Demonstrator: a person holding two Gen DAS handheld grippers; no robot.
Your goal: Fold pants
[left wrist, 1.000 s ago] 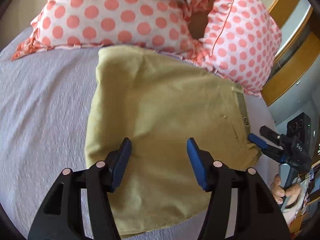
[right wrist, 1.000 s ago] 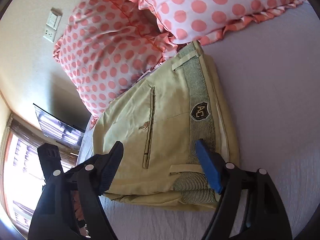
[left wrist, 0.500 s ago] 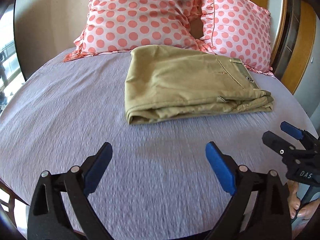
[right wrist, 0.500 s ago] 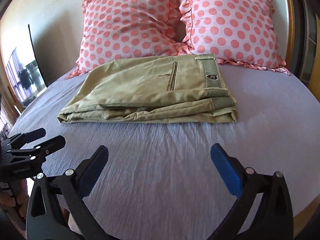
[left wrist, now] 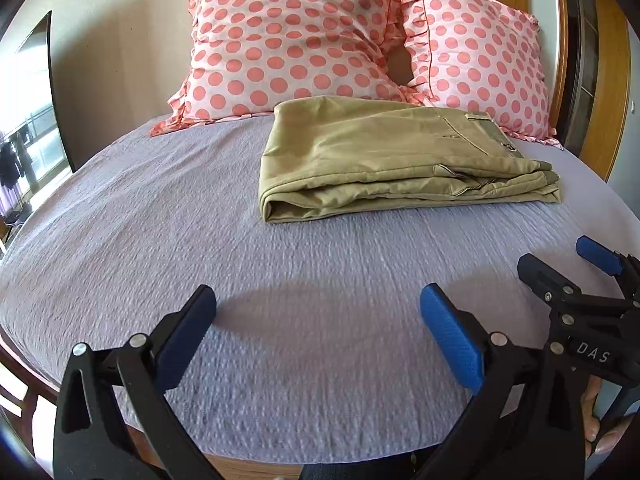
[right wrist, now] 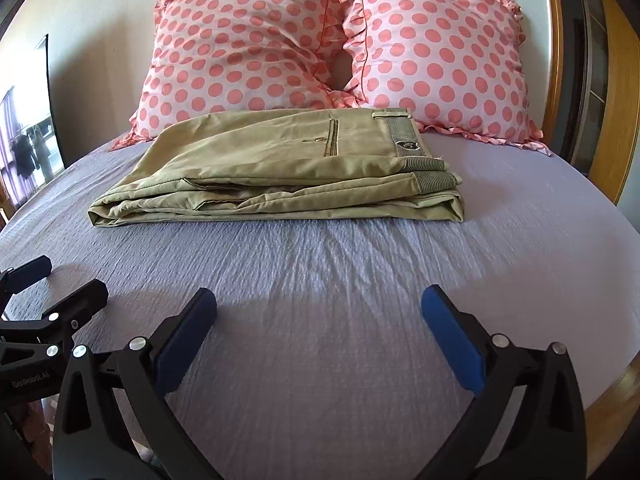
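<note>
Khaki pants (left wrist: pixel 384 160) lie folded in a flat stack on the lilac bed sheet (left wrist: pixel 160 240), close to the pillows; they also show in the right wrist view (right wrist: pixel 280 168), waistband with a dark badge to the right. My left gripper (left wrist: pixel 316 308) is open and empty, low over the sheet near the bed's front edge, well short of the pants. My right gripper (right wrist: pixel 320 308) is open and empty, likewise back from the pants. Each gripper shows at the edge of the other's view: the right one (left wrist: pixel 560 268), the left one (right wrist: pixel 52 280).
Two pink polka-dot pillows (right wrist: pixel 248 48) (right wrist: pixel 440 56) lean on the wall behind the pants. A wooden headboard frame (right wrist: pixel 616 92) runs along the right. A dark-framed mirror or window (left wrist: pixel 44 100) stands at the left. The bed's wooden front rim (right wrist: pixel 616 392) is below.
Both grippers have pulled back from right over the pants to near the bed's front edge and opened wider. The pants lie folded and unmoved.
</note>
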